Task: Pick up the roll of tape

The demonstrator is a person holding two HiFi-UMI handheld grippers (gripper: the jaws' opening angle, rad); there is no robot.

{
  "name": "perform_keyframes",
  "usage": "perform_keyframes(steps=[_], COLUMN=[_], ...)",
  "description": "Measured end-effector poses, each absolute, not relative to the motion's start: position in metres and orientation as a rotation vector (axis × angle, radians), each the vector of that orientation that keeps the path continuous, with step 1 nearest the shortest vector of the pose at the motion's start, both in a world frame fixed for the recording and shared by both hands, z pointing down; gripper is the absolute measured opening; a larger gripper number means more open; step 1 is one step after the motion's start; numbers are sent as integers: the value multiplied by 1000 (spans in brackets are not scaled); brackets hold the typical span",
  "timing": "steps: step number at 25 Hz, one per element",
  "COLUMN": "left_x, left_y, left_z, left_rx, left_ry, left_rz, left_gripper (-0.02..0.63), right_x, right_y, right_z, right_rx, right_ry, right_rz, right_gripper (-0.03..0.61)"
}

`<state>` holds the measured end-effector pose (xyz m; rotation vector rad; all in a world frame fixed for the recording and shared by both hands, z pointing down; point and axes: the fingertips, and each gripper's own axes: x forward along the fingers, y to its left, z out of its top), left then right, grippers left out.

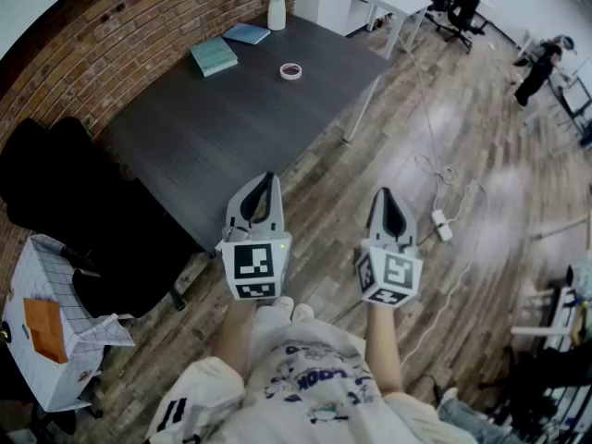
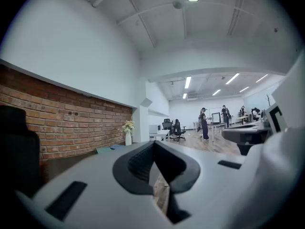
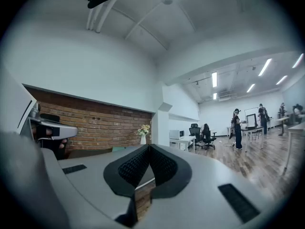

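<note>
Here, in the head view, one roll of tape (image 1: 290,70) lies on the single dark table (image 1: 231,128) near two books, a teal book (image 1: 214,56) and a blue book (image 1: 247,33), and one flower vase (image 1: 277,7), well apart from my left gripper (image 1: 269,178) and right gripper (image 1: 385,195). Left gripper view: I see its jaws pressed together, empty. Right gripper view: jaws likewise closed on nothing.

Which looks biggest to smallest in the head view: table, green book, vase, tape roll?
1. table, by far
2. green book
3. vase
4. tape roll, though it and the vase look nearly alike
</note>
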<state>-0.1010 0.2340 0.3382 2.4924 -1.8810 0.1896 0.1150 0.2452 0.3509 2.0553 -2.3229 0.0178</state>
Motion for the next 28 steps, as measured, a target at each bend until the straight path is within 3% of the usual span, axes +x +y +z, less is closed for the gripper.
perform_keyframes(steps=[28], left_x=[-92], left_y=[234], left_z=[346], left_rx=[2433], left_ry=[-1936], left_rz=[221], left_gripper=[3], right_x=[124], right_y=[234], right_z=[362], right_rx=[2002], right_ry=[-2378], right_rz=[76], right_gripper=[5])
